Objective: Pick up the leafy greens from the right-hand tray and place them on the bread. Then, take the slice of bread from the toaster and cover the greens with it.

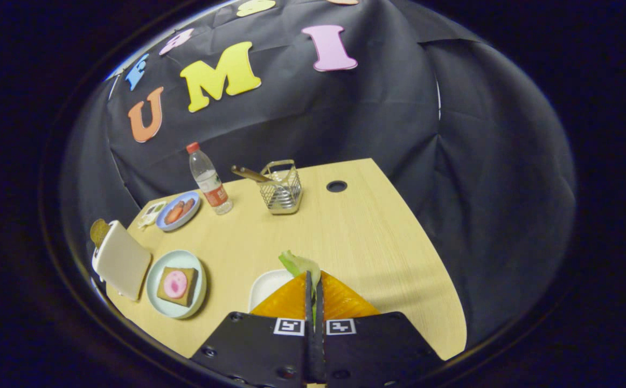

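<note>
Tongs (313, 280) pinch the leafy greens (298, 264) between closed fingers above the white tray (268, 286), well right of the bread (177, 285) on its pale plate (158, 269) beside the toaster (122, 261).

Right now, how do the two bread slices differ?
The bread on the pale green plate lies flat, square face up, with a pink round slice on it; the bread in the toaster stands on edge, bare, mostly hidden in the slot. Both are brown. The gripper is shut on the leafy greens.
</note>
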The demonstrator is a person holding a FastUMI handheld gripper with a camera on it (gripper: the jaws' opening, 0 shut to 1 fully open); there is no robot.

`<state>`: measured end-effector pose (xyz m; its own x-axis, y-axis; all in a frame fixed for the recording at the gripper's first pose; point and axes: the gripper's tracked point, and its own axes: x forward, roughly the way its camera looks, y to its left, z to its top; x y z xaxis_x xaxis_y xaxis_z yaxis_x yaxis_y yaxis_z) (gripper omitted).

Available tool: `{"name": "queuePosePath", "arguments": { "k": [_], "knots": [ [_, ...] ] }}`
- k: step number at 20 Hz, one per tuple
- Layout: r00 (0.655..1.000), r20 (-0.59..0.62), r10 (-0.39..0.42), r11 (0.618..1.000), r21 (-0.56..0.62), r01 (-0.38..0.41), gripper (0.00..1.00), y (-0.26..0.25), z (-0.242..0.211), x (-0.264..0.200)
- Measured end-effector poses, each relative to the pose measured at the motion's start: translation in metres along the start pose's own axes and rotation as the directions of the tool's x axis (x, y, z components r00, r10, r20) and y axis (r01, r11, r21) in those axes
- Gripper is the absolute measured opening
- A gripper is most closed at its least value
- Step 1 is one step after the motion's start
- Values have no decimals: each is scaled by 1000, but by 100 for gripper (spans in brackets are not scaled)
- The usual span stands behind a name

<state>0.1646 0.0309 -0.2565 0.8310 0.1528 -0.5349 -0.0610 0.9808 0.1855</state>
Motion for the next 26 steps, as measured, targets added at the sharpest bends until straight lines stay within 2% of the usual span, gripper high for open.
{"name": "queuePosePath", "arguments": {
  "k": [4,9,13,20,23,26],
  "knots": [
    [1000,26,-15,1000,8,15,0,36,13,-30],
    [997,69,-42,999,16,41,0,108,25,-63],
    [998,59,10,999,30,-12,0,197,13,-66],
    [988,-21,150,984,98,-147,0,341,-24,-36],
    [981,-54,186,974,143,-176,0,371,-40,-25],
    [973,-98,209,956,229,-182,0,379,-55,-9]
  ]
}}
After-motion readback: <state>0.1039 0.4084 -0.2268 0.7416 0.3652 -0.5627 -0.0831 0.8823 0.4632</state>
